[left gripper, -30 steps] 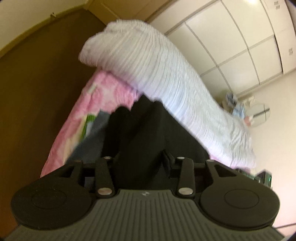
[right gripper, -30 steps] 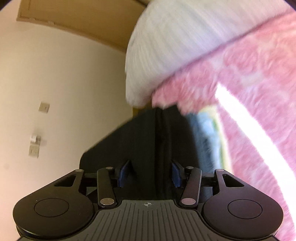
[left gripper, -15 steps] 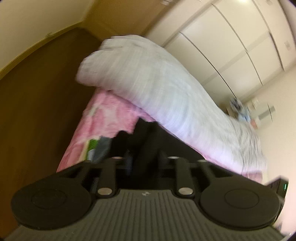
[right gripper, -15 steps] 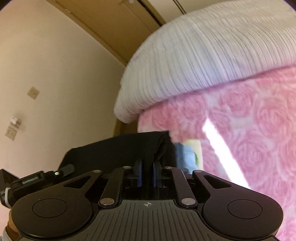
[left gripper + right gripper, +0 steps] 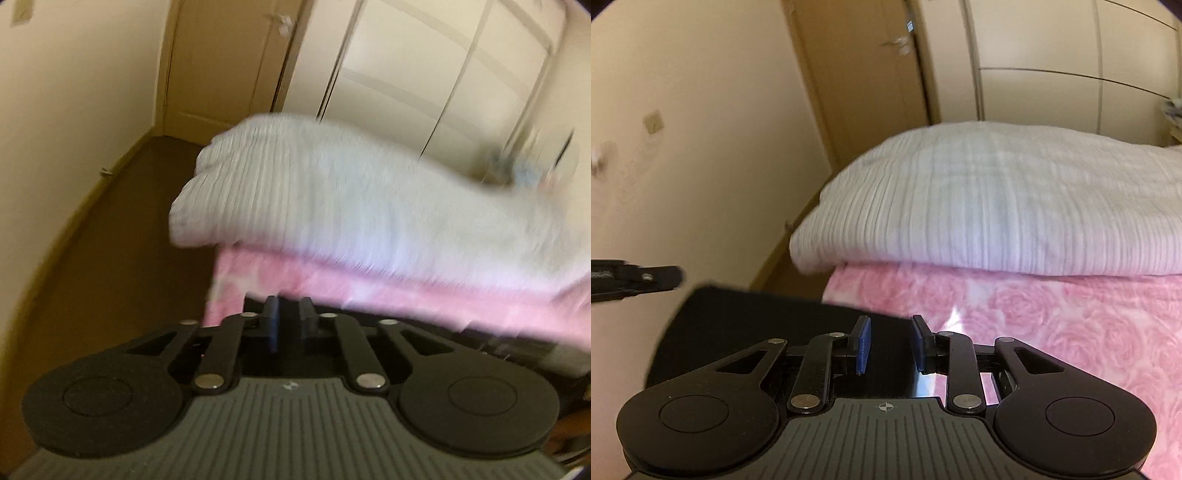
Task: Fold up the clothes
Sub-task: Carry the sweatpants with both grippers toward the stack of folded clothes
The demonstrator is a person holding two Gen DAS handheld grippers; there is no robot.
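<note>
Closing narrow, the left gripper pinched black cloth between its fingers; the right gripper, opening, straddled black cloth without pressing it.

I see a black garment on the pink rose-patterned blanket; above the blanket a white ribbed duvet. My right gripper has blue pads; beyond the duvet, tan door, cream walls.
</note>
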